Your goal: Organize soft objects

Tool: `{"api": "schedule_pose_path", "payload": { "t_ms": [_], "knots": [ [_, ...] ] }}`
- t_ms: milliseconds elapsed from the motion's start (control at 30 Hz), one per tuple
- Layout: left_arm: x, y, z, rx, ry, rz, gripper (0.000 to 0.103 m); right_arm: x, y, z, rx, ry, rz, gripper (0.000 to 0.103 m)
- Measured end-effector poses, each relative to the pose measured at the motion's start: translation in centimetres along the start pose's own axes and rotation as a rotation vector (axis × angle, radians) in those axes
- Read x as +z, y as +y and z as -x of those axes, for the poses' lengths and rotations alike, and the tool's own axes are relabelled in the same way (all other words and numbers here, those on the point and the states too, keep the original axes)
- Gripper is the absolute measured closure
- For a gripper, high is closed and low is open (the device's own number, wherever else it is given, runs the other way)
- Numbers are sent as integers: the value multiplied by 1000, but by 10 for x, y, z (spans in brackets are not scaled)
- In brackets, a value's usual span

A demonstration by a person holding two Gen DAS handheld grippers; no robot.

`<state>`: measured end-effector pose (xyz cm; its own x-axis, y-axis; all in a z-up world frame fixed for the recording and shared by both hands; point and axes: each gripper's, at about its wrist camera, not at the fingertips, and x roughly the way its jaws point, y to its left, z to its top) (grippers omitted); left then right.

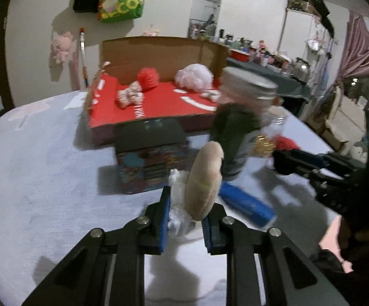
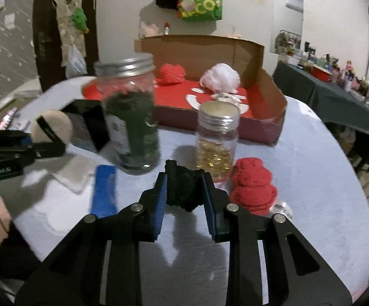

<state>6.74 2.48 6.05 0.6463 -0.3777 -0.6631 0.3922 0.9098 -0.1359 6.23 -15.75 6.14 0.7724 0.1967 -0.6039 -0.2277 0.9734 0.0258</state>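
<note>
The left gripper [image 1: 185, 219] clamps a beige round cushion [image 1: 204, 181] with crinkled clear plastic [image 1: 178, 204] beside it, above the pale tablecloth [image 1: 44, 173]. Just behind sits a small colourful box [image 1: 148, 163] with a dark lid. Farther back, the red cardboard tray [image 1: 156, 104] holds a red puff [image 1: 147, 78], a pink-white puff [image 1: 194, 77] and small pale bundles [image 1: 130, 97]. A blurred jar [image 1: 238, 122] with a metal lid stands right of centre, a blue flat bar [image 1: 247, 204] lying near its base. The right gripper [image 1: 294, 160] reaches in from the right edge; its fingertips are too blurred to read.
</note>
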Motion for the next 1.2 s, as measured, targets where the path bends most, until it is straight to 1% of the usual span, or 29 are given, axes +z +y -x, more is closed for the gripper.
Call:
{"api": "schedule_pose_path", "payload": {
  "t_ms": [100,200,233,267,400,567,633,667,733,800,833,900,933,967,1000,1033,1067,1100,1200],
  "knots": [
    [3,-5,0,-36,-2,1,81,2,4,0,25,-6,5,82],
    [6,-5,-6,-83,15,25,81,5,6,-2,56,0,-8,84],
    [6,-6,-7,-89,19,29,81,6,6,-3,60,0,-13,88],
    [6,-6,-9,-91,22,32,81,6,5,-3,60,2,-13,95],
    [6,-4,-11,-96,32,43,81,6,1,-5,86,12,-40,95],
    [5,-5,-18,-97,56,35,81,3,0,-8,94,27,-43,95],
    [2,-5,-22,-88,68,30,80,2,0,-8,98,31,-41,95],
    [-1,-6,-24,-69,75,20,79,1,1,-7,104,32,-42,95],
    [-4,-5,-25,-52,81,10,69,0,1,-8,132,47,-42,95],
    [-6,-4,-24,-32,72,12,42,-2,2,-9,131,58,-39,94],
    [-7,-3,-21,-19,61,13,38,-3,3,-10,128,63,-34,94],
    [-7,-1,-16,-8,38,10,32,-4,3,-9,118,68,-33,88],
    [-6,-1,-14,-1,30,6,29,-5,2,-9,112,70,-36,80],
    [-6,1,-10,15,19,2,26,-6,2,-9,107,71,-36,65],
    [-5,1,-8,23,11,0,26,-7,2,-8,98,66,-35,52],
    [-4,2,-7,29,4,-1,26,-8,2,-6,97,54,-31,25],
    [-4,2,-4,29,-3,-5,24,-9,4,-4,97,36,-24,21],
    [-3,2,-3,25,-6,-9,20,-9,5,-2,94,27,-16,21],
    [-2,-2,2,1,-27,-20,11,-10,7,-4,92,38,-11,21]
  ]
}}
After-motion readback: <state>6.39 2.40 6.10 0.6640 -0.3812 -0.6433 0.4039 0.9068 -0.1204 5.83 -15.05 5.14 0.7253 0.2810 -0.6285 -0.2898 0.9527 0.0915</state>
